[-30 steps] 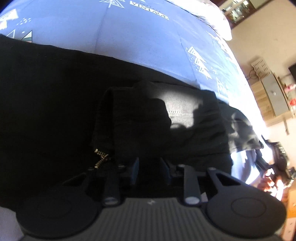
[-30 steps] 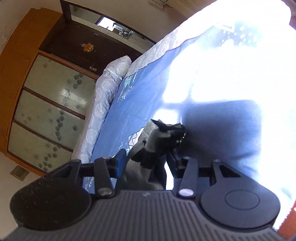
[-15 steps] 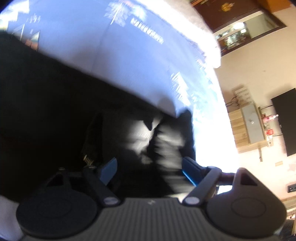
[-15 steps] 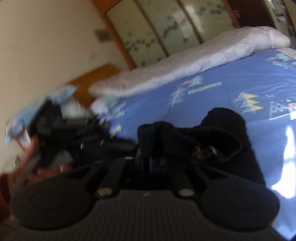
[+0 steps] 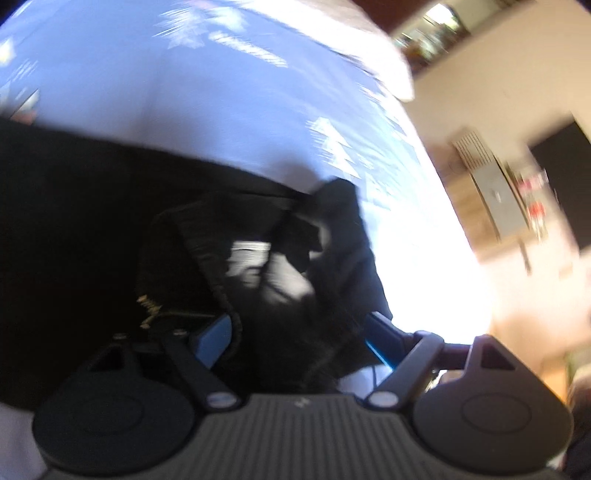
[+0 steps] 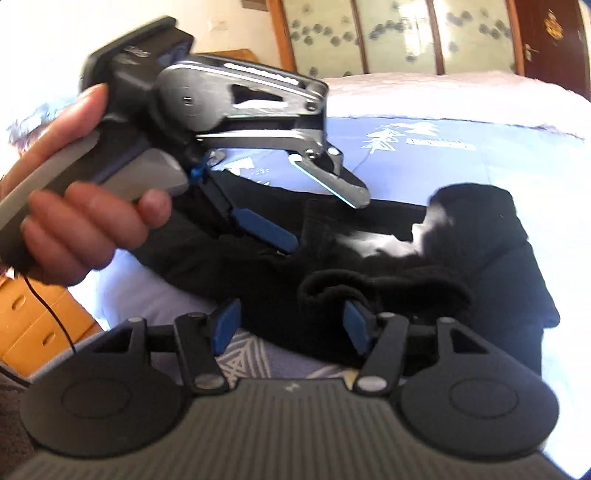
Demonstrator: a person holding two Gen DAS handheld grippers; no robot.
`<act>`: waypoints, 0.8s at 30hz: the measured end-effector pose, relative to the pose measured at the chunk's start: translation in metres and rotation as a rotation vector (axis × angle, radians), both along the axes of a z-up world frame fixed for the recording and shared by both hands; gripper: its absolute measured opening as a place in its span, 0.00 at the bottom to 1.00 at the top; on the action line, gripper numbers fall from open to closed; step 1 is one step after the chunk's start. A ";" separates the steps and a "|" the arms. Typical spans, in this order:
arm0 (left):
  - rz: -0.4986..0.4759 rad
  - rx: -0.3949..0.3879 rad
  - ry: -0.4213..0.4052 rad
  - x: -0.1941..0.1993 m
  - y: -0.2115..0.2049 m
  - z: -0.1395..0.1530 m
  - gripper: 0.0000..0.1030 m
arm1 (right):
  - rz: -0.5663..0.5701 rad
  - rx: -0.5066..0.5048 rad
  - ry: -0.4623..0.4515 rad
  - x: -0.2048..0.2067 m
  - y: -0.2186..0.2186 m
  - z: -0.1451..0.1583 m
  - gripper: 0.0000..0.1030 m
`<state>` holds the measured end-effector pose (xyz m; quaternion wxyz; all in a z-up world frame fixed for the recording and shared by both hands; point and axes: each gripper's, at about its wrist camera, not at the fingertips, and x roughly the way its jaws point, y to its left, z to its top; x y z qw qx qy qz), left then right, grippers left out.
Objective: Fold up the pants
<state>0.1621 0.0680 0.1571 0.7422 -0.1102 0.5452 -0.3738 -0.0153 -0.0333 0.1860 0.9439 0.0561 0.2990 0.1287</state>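
Black pants lie on a blue patterned bed sheet, bunched into folds at the near end. My left gripper hovers open above the folded cloth near a brass zipper, its pads clear of the fabric. In the right wrist view the left gripper is held by a hand and points down at the pants. My right gripper sits low at the near edge of the pants. Its jaws are opening, and a rolled fold of black cloth lies loosely between the pads.
A white quilt runs along the far side of the bed, with a wooden wardrobe behind it. A wooden drawer unit stands at the left. Beyond the bed's right edge are a cabinet and a dark screen.
The left jaws went from shut on the cloth to wide open. The right gripper swung across the bed with the pants' end, rolled level, and its jaws parted from the cloth.
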 end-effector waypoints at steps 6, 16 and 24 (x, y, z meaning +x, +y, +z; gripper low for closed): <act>-0.198 0.166 -0.175 -0.025 -0.039 0.013 0.66 | 0.016 -0.030 -0.013 -0.013 0.009 -0.003 0.62; -0.459 0.461 -0.489 -0.070 -0.096 -0.005 0.22 | -0.102 0.050 0.024 -0.040 -0.025 0.000 0.62; -0.190 0.210 -0.332 -0.032 -0.024 0.024 0.08 | -0.171 0.158 0.004 -0.047 -0.043 0.005 0.62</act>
